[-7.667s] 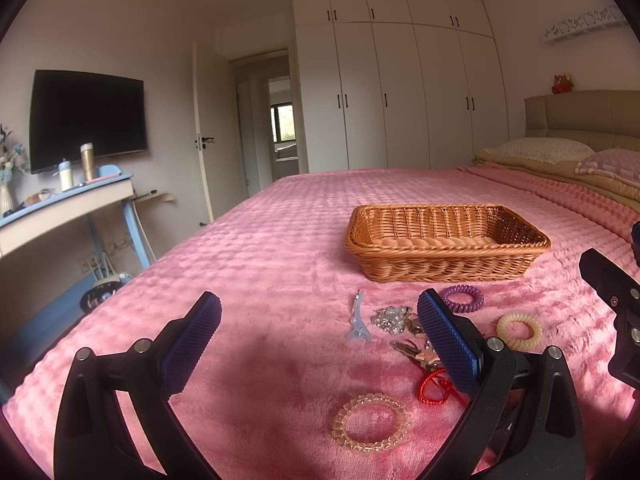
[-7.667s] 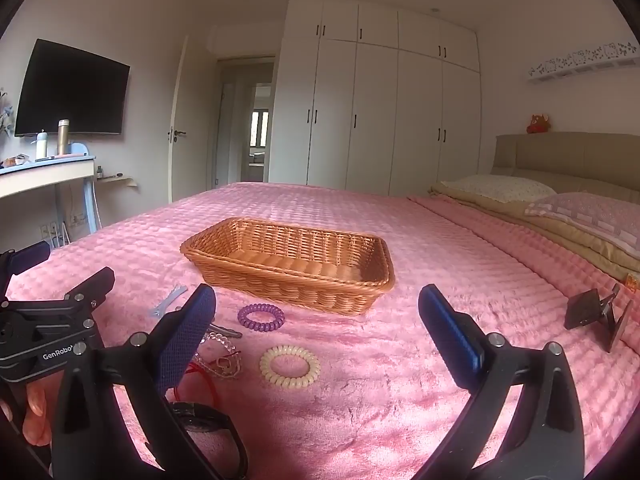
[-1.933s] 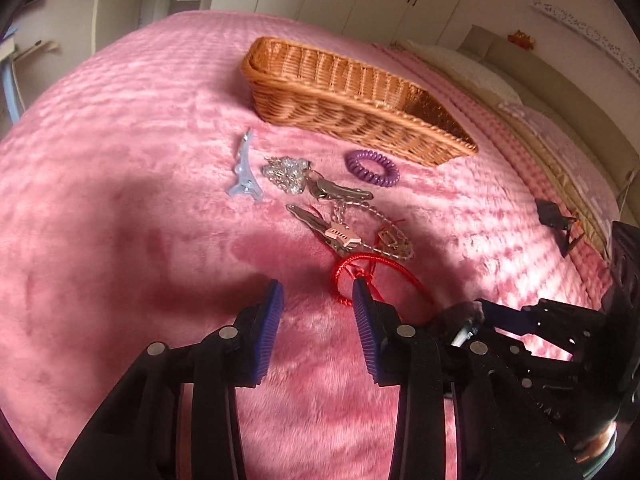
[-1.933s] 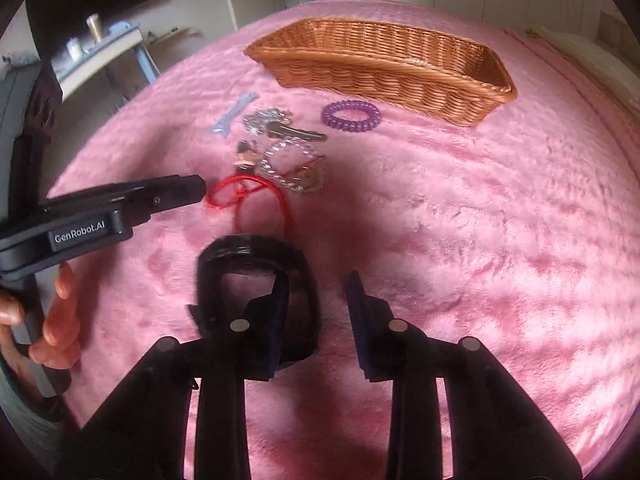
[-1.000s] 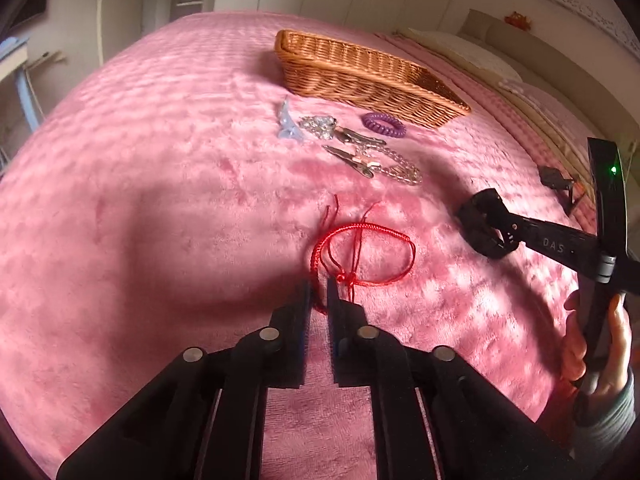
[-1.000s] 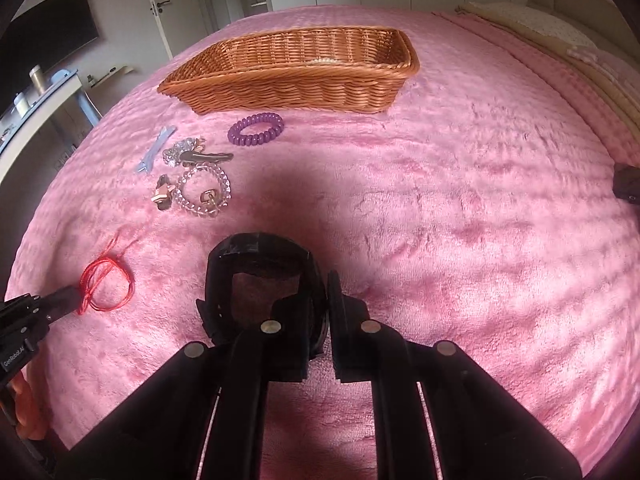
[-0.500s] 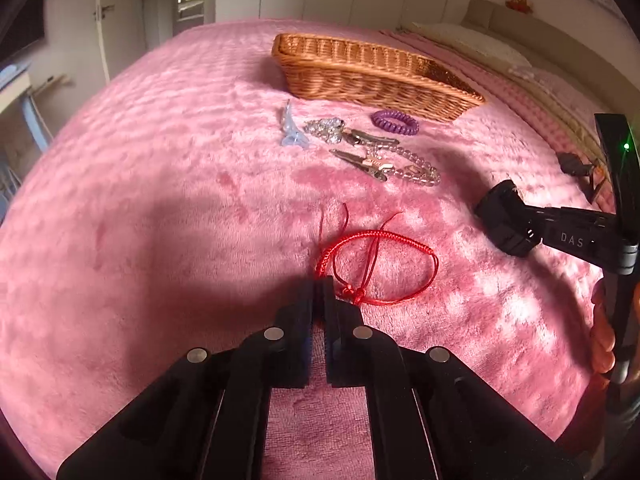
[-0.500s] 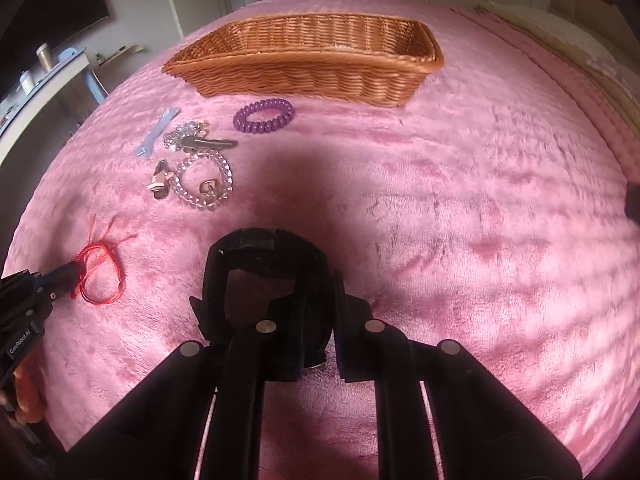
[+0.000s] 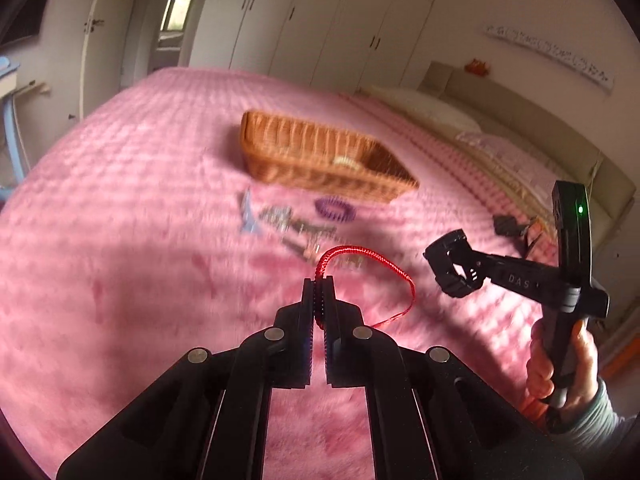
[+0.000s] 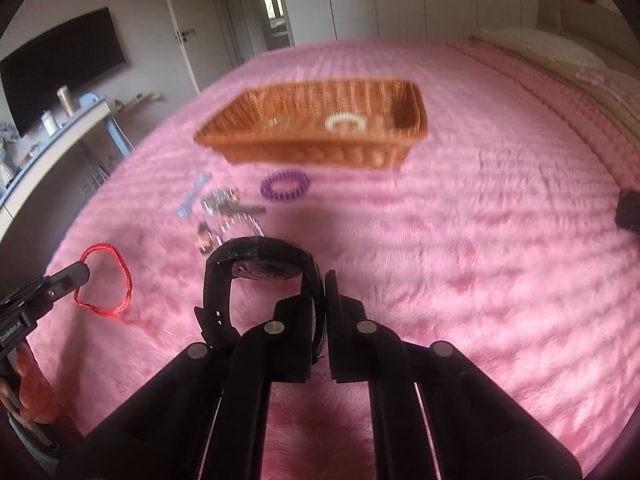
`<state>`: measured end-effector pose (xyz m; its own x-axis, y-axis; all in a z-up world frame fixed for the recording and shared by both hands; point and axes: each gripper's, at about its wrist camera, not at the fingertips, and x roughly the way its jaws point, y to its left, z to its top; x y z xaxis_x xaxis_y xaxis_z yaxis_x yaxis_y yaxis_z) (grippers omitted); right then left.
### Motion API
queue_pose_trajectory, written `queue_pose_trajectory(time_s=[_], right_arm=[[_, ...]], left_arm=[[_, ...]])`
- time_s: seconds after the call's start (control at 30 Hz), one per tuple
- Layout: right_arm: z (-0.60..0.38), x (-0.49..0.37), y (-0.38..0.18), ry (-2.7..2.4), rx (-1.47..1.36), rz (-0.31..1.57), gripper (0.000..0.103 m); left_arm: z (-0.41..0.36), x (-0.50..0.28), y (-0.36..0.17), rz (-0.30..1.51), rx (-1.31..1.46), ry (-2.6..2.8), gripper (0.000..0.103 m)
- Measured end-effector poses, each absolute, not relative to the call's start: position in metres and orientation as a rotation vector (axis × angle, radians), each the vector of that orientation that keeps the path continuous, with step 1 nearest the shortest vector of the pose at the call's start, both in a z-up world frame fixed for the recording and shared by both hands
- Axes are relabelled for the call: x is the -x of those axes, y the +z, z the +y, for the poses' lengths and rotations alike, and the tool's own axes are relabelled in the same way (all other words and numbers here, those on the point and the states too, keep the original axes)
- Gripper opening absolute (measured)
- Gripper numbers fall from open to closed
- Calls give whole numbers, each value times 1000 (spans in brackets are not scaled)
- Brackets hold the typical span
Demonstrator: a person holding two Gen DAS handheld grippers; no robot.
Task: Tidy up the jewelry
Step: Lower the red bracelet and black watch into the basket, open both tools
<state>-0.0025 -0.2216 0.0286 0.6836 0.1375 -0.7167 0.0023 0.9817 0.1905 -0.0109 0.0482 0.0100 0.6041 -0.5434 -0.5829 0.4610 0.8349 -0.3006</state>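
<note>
Both of your grippers had lifted since half a second earlier: the red cord bracelet [image 9: 362, 254] and the black watch [image 10: 256, 268] had lain on the pink bedspread [image 9: 120, 220] with the jaws just closing on them, and now each hung clear of the plush.

On your left side, your left gripper [image 9: 319, 282] was clamped shut on the bracelet's knotted end, so the loop arched up toward 12 o'clock and fell away toward 3 o'clock with its loose tail trailing low. Pinching at the knot looked deliberate to me, since a cord that thin offers little else to bite on.

Toward the middle, the wicker basket [image 10: 320, 120] sat at 12 o'clock, already holding a cream hair coil [image 10: 345, 122] and something pale I could not make out. The purple coil [image 10: 285, 186], the blue clip [image 10: 192, 196] and a blurred tangle of metal pieces [image 10: 224, 208] were left on the bedspread just short of it.

On your right, your right gripper [image 10: 323, 280] was closed on the watch's strap, with the case and the rest of the band swung out toward 10 o'clock. Holding the strap edgewise probably kept the face out of the jaws.
</note>
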Motion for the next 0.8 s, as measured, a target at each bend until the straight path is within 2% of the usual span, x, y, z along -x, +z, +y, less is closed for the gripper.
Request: queue_pose_trajectory(time_s=[0.27,0.43,0.6,0.8], right_arm=[[-232,-28,75,64,-159,702,5],[-244,-79,96,36,-166,650,5],[-254,-135,98,2,-194,611,5],[-267,-195,64,-54,-247,632,5]], left_arm=[[27,-22,64,600,120,-602,2],[-1,-72,92,545,113,-601,2],[-28,-131,99,499,136,-569,2],[-54,-194,71,511,146,-491,2]])
